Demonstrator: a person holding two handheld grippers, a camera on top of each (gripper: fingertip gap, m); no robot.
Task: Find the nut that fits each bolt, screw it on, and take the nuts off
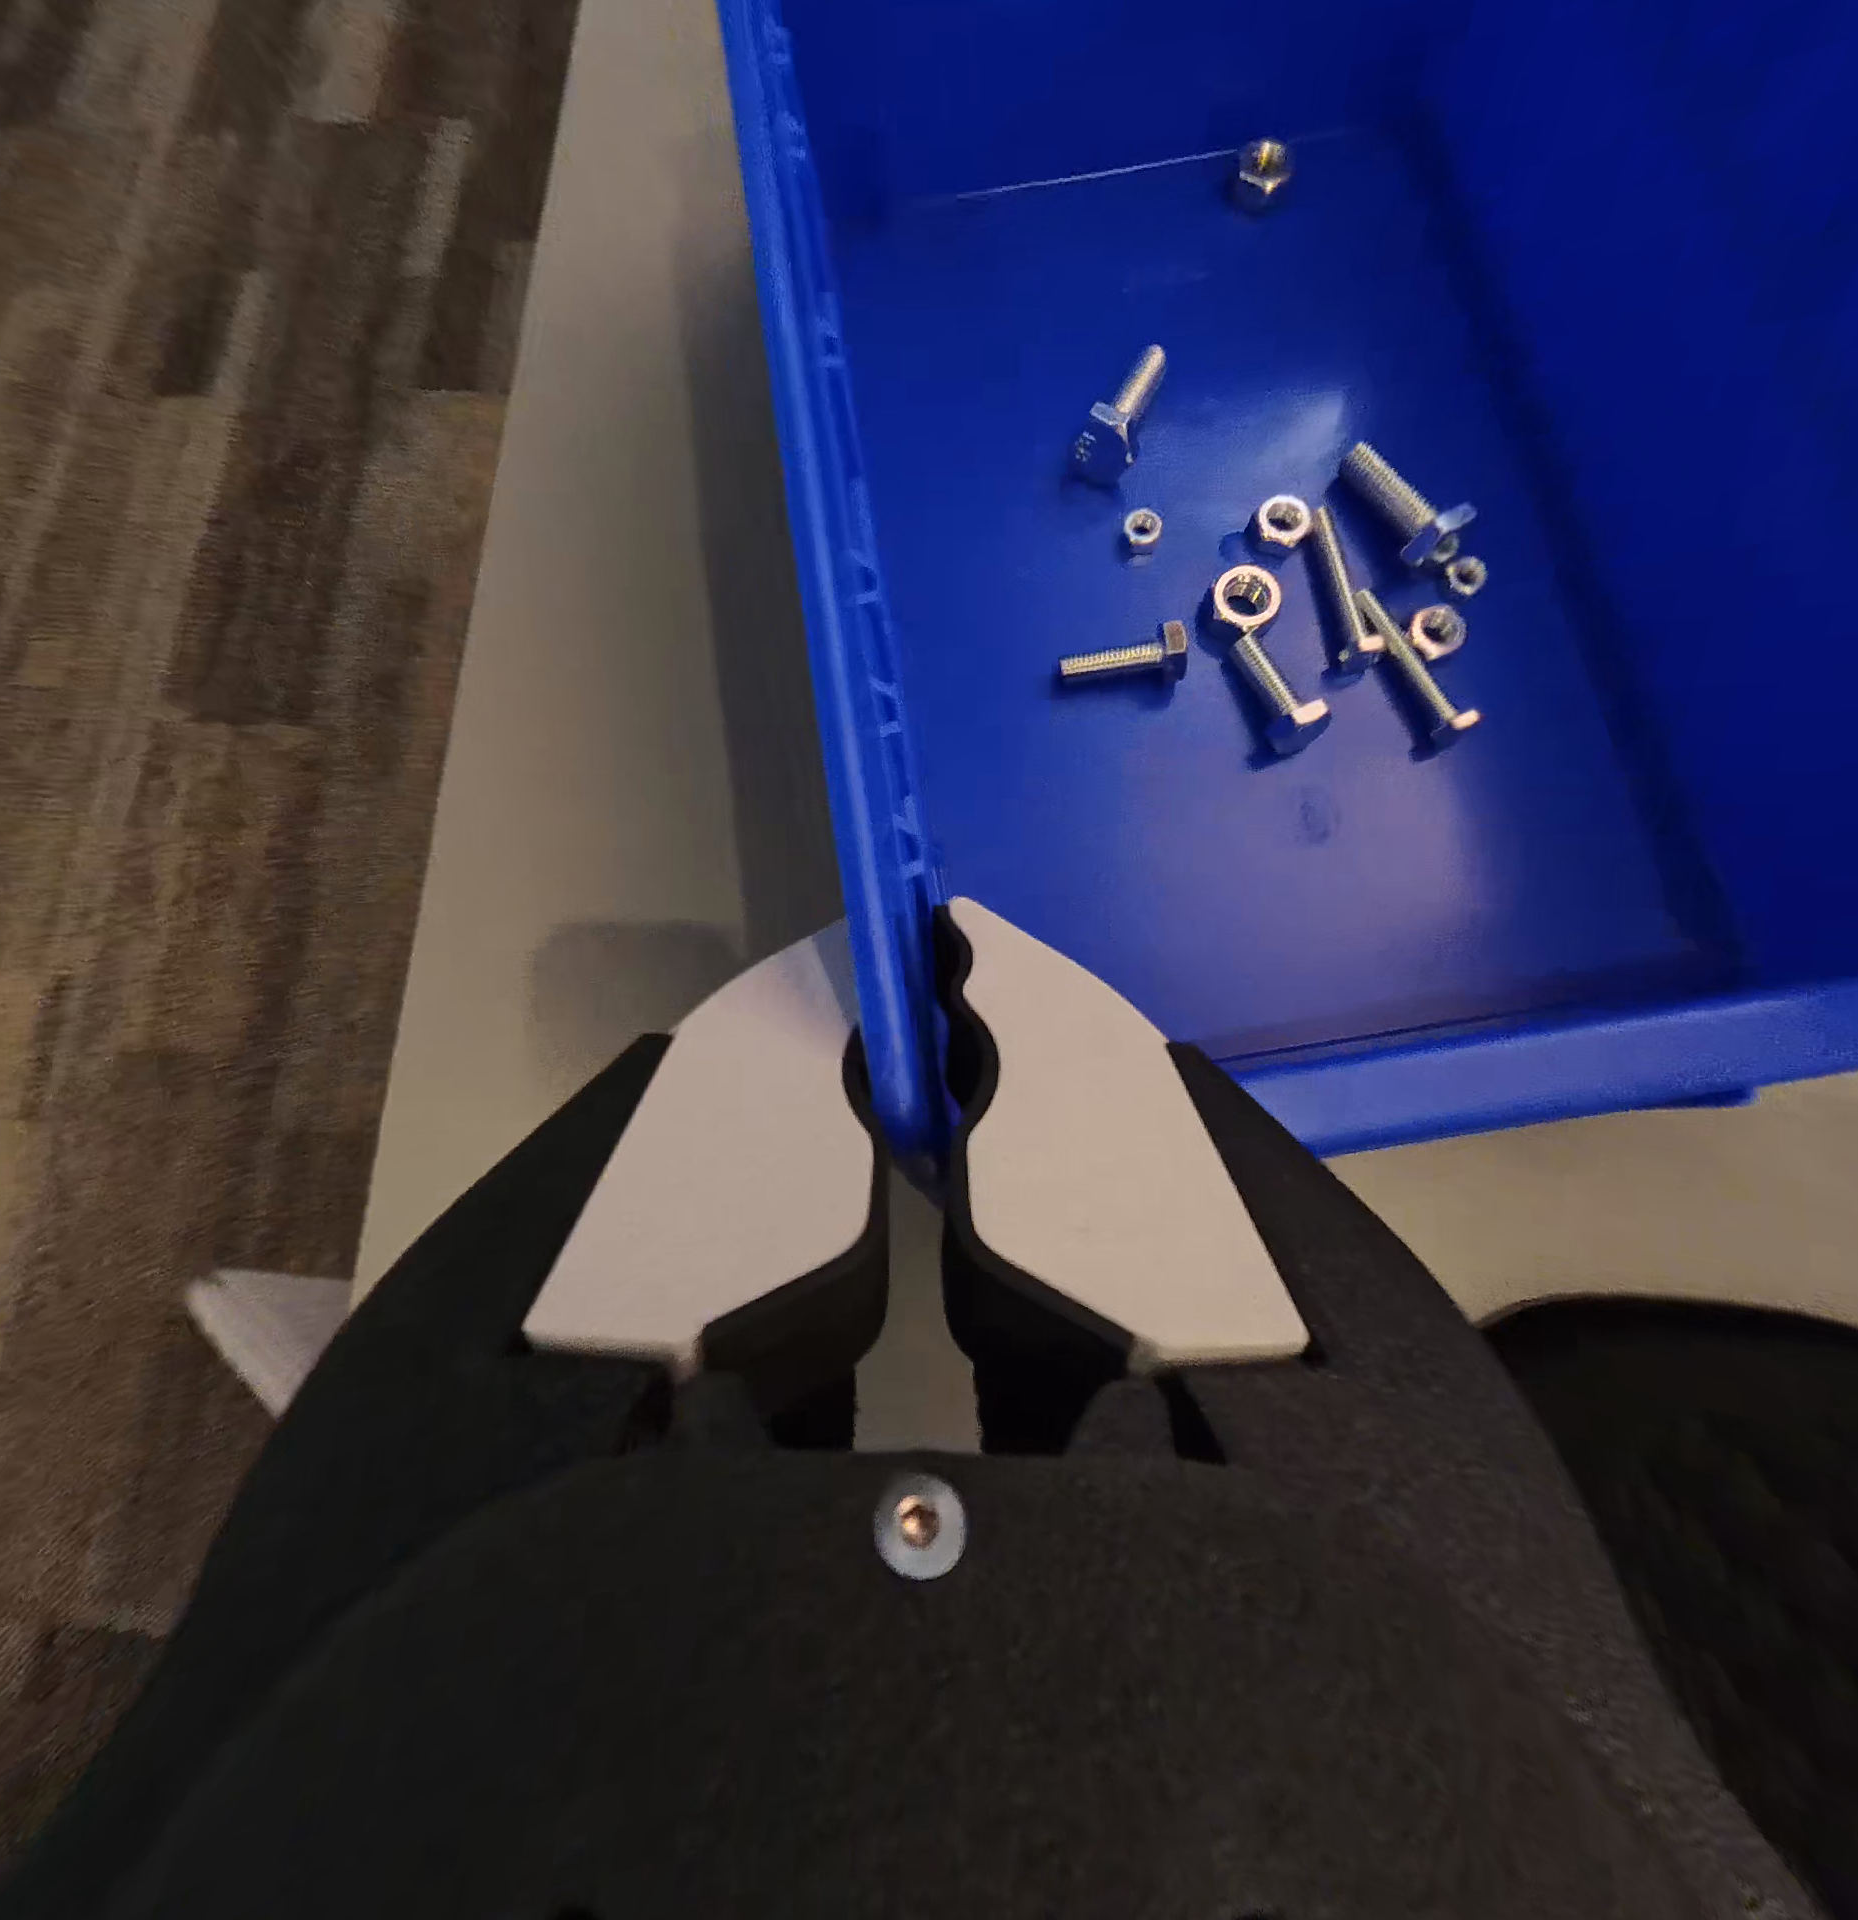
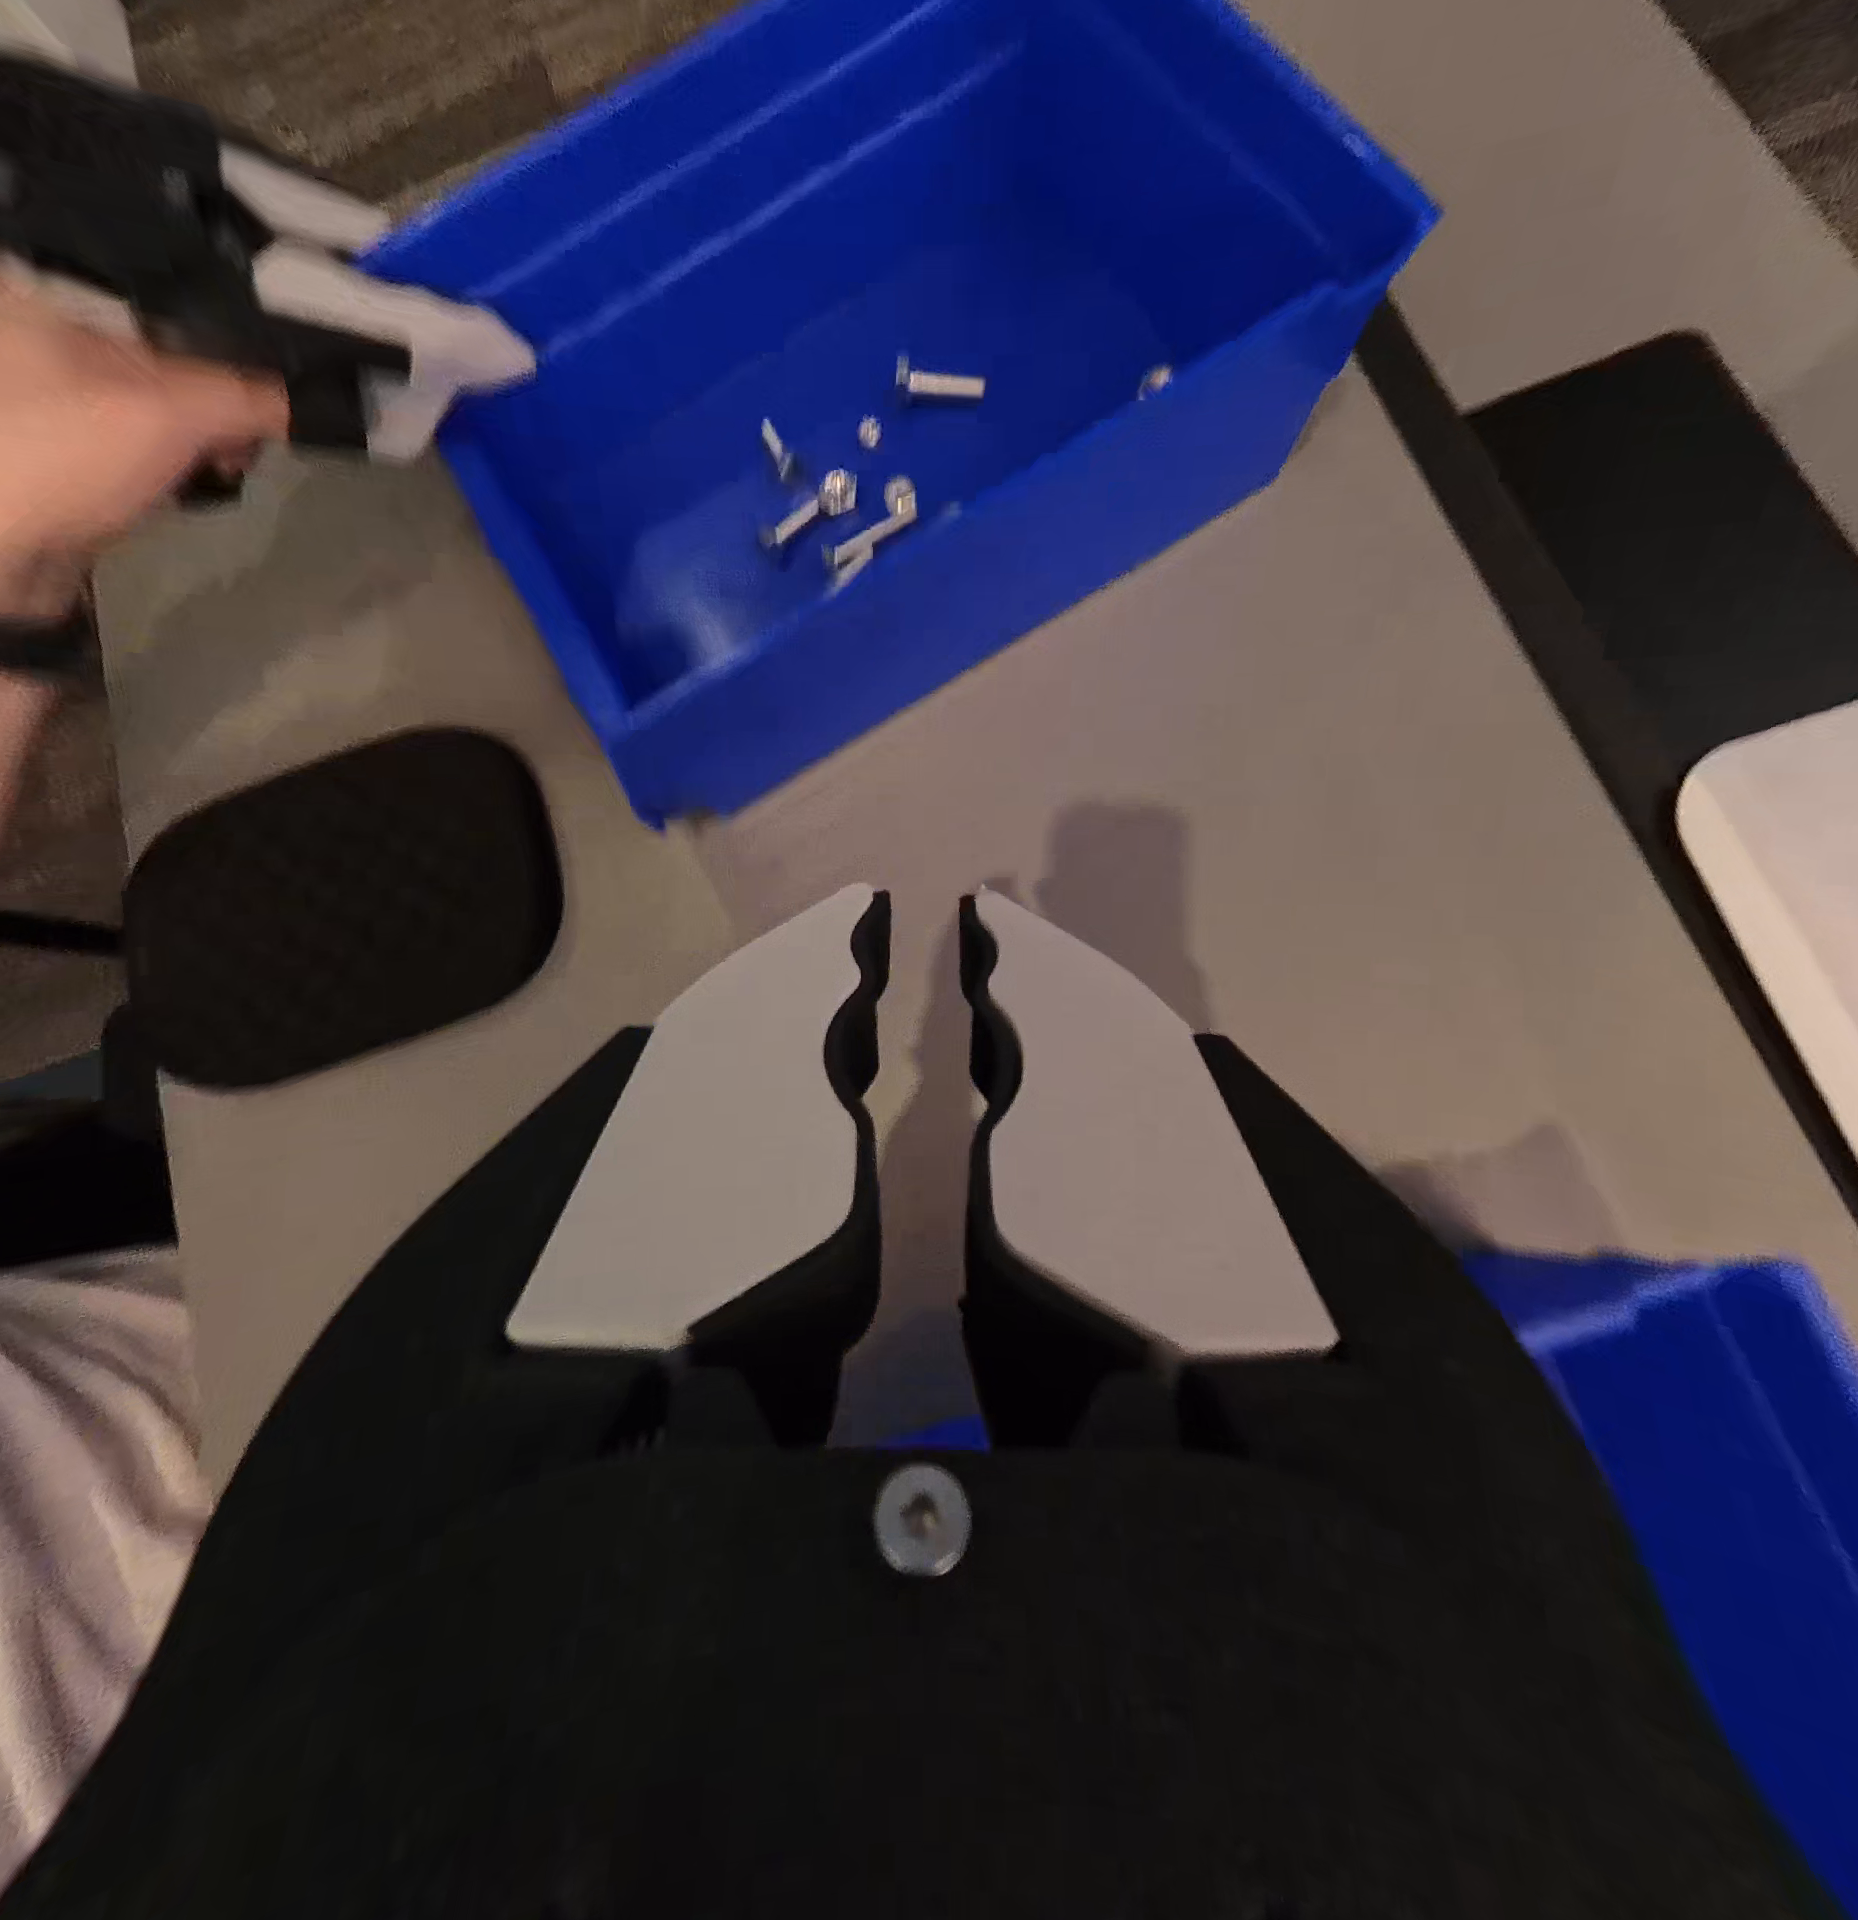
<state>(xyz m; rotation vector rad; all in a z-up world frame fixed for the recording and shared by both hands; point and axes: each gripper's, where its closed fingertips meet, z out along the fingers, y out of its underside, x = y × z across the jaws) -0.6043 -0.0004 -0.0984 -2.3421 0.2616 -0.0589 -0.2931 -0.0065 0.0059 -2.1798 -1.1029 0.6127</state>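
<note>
A blue bin (image 1: 1164, 862) holds several silver bolts (image 1: 1112, 416) and nuts (image 1: 1245, 597); one nut (image 1: 1263, 171) lies alone by the far wall. My left gripper (image 1: 904, 997) is shut on the bin's left wall near its front corner, one finger outside, one inside. In the right wrist view the same bin (image 2: 1112, 561) lies ahead, with the left gripper (image 2: 457, 353) clamped on its corner. My right gripper (image 2: 925, 914) hovers over the bare table in front of the bin, its fingers a narrow gap apart with nothing between them.
The grey table (image 2: 1268, 935) ends at a carpeted floor (image 1: 177, 623) on the left. A second blue bin (image 2: 1756, 1558) sits at the lower right. A black chair seat (image 2: 333, 904) and a person's hand (image 2: 73, 447) are at left. A white object (image 2: 1818, 883) lies at right. Across from one pair of fingers to the other is roughly 35 centimetres.
</note>
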